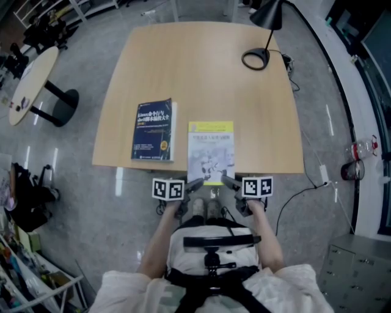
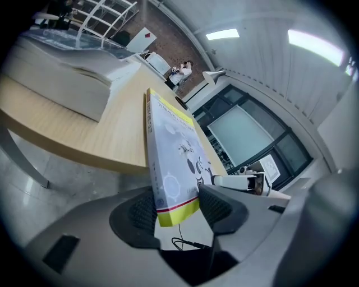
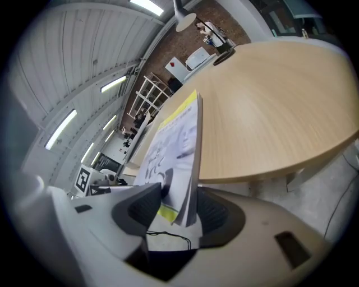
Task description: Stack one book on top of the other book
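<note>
White book: The white book with yellow bands (image 1: 211, 151) is lying flat on the wooden table (image 1: 201, 73). Its near end is poking out past the table's near edge, towards the person.
Blue book: The blue book (image 1: 154, 131) is lying flat just to its left, close but not touching, and nothing is resting on it yet.
Left gripper: The left gripper (image 1: 197, 183) is straddling the white book's near spine corner. Its jaws are standing apart, one pad over the cover and one beneath, and I am not seeing them squeeze.
Right gripper: The right gripper (image 1: 227, 181) is doing the same at the other near corner. Its jaws are spread round the page edge, with the pads close in but not clearly biting.
Handling: I am reckoning it a thick paperback, fairly heavy. It is looking stiff by the spine but apt to sag and fan open on the page side, and the cover is looking smooth enough to slip.
Where to hold: The overhanging end is offering the only way under it, so pinching both corners through the full thickness is looking right. The right-hand grip is needing to trap every page.
Risk: With the book gripped at one end only, the far end is likely to droop.
Lamp: The black desk lamp (image 1: 269, 14) is standing at the far corner, well apart.
</note>
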